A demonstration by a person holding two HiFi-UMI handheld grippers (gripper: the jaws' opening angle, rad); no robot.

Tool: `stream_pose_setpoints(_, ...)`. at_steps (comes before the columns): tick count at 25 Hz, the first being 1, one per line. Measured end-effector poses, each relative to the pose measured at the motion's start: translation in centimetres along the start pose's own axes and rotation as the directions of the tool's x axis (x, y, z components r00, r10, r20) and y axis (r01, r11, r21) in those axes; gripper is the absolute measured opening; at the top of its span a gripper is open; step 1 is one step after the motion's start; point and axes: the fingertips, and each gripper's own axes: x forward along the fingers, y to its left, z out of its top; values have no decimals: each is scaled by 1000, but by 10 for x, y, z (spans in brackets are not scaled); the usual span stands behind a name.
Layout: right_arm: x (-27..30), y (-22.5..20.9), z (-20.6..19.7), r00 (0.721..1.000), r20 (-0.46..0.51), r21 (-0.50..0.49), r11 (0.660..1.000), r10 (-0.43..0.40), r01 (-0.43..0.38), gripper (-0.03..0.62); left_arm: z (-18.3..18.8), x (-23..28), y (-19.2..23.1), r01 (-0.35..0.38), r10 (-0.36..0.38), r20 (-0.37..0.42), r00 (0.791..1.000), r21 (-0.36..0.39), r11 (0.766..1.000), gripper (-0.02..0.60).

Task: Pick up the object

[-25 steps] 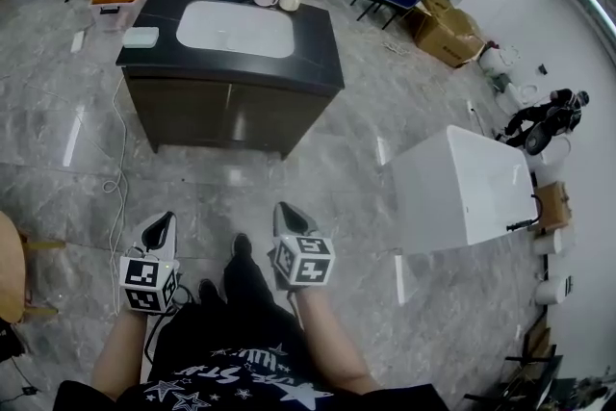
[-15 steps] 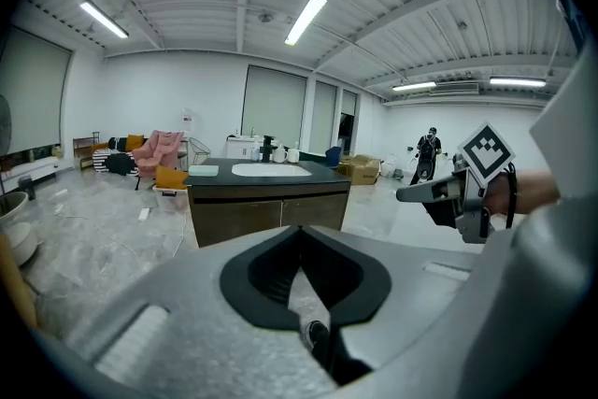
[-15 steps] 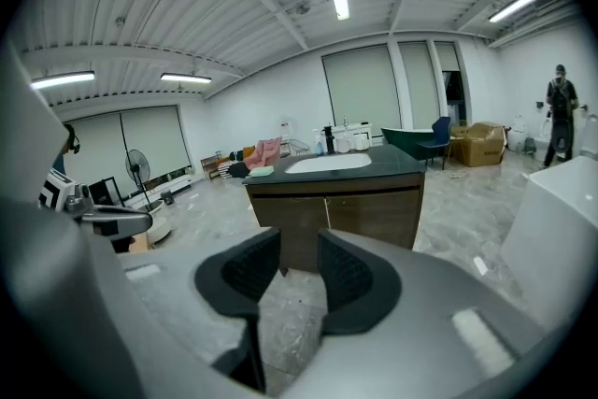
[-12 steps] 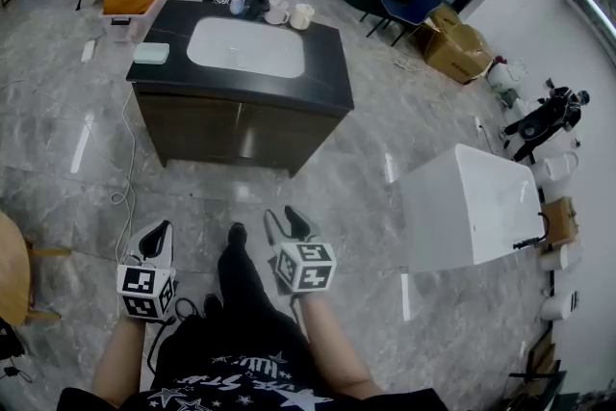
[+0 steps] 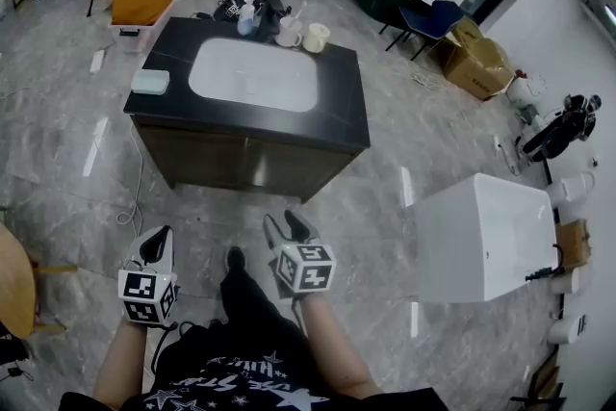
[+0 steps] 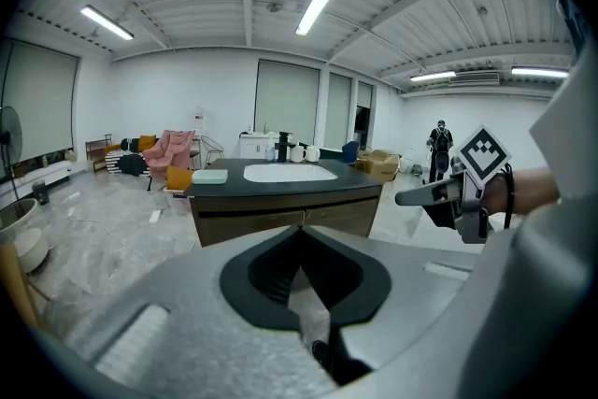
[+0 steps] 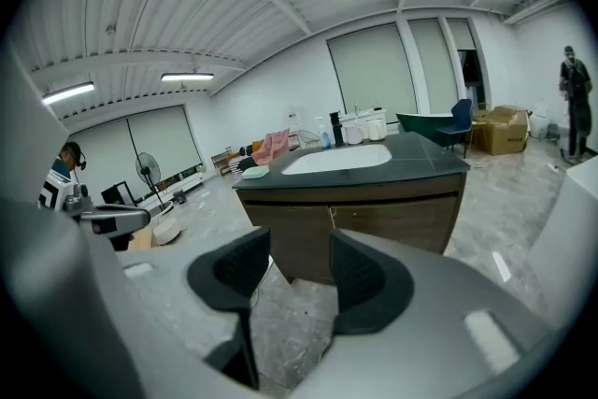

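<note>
Between the jaws of the right gripper [image 5: 286, 228] sits nothing; shut a second ago, they are opening, likely readying a grasp. The left gripper [image 5: 157, 244] is clenched, empty. The counter [image 5: 342, 115] ahead has drawn nearer. Which object is meant is unclear: a box [image 5: 151, 82] lies at its left edge, cups [image 5: 303, 36] at its far edge.

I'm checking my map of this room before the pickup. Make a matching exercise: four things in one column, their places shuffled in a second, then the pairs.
Things:
1. green box
2. mugs
3. white tub
4. cardboard box

Places:
A. floor, right of the counter
B. counter's far edge
C. counter's left end
D. far floor, beside the blue chair

Pairs: 1-C, 2-B, 3-A, 4-D
</note>
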Motion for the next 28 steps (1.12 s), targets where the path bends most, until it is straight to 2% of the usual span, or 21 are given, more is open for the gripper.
stream_pose_setpoints(8, 95, -32, 92, 997, 12, -25, 997, 79, -78, 204, 70, 92, 25, -46, 46, 32, 998, 1, 999, 9)
stream_pose_setpoints(12, 133, -33, 121, 990, -4, -54, 989, 139, -139, 204, 91, 119, 40, -92, 92, 44, 995, -18, 996, 9)
stream_pose_setpoints(15, 161, -24, 130, 982, -33, -74, 980, 184, -186, 204, 97, 128, 53, -130, 133, 53, 990, -59, 990, 11)
stream_pose_setpoints(23, 214, 29, 144, 951, -90, -107, 946, 296, -305, 204, 93, 119, 106, -246, 248, 16, 969, -78, 966, 11)
stream_pose_setpoints(28, 243, 56, 146, 944, -125, -107, 942, 305, -318, 204, 88, 125, 139, -255, 257, -4, 967, -110, 960, 11)
